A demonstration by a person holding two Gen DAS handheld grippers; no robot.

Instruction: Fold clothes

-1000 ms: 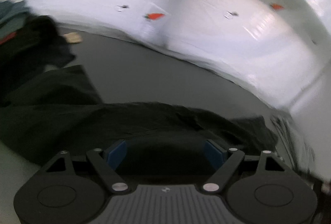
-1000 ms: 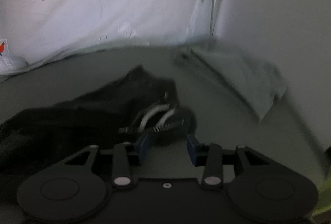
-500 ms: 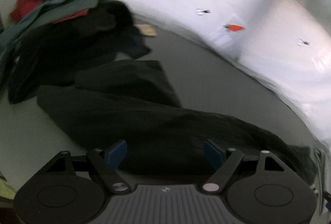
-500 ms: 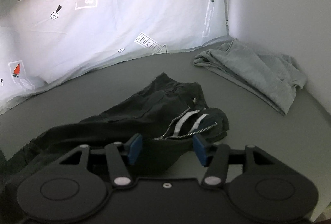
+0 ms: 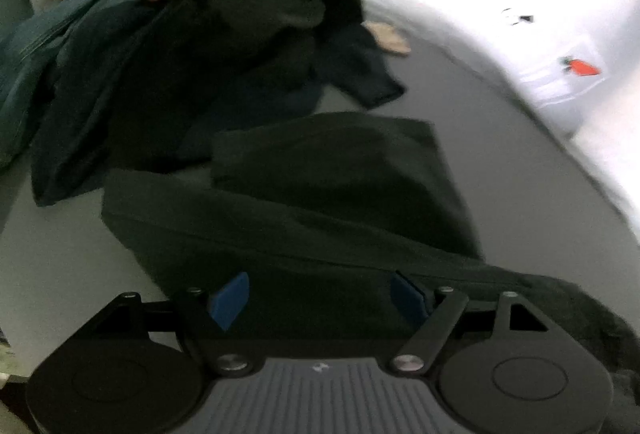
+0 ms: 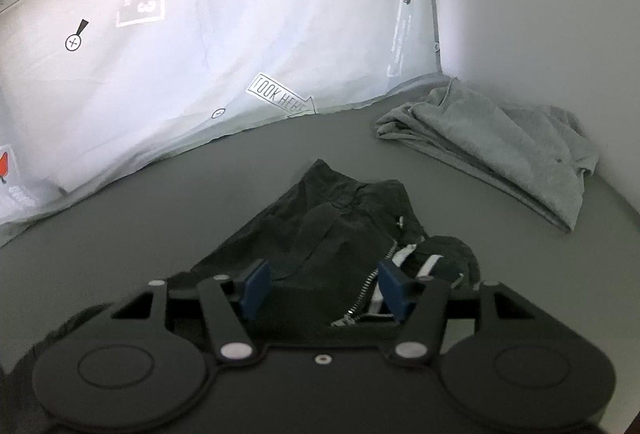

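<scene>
A dark pair of trousers (image 5: 328, 201) lies stretched across the grey table, one leg over the other in the left wrist view. My left gripper (image 5: 320, 300) is open, its blue pads just above the dark cloth near the leg ends. In the right wrist view the trousers' waist end (image 6: 336, 230) shows an open zip (image 6: 372, 282) and white striped lining. My right gripper (image 6: 322, 286) is open and hovers over the waist, holding nothing.
A heap of unfolded clothes (image 5: 168, 33), teal, red and black, lies beyond the trousers on the left. A folded grey garment (image 6: 500, 149) lies at the table's far right corner. A white printed sheet (image 6: 240, 33) hangs behind the grey table (image 6: 200, 193).
The left gripper swung left, bringing the clothes heap and leg ends into view. The right gripper opened wider and settled over the waist, the view steadying.
</scene>
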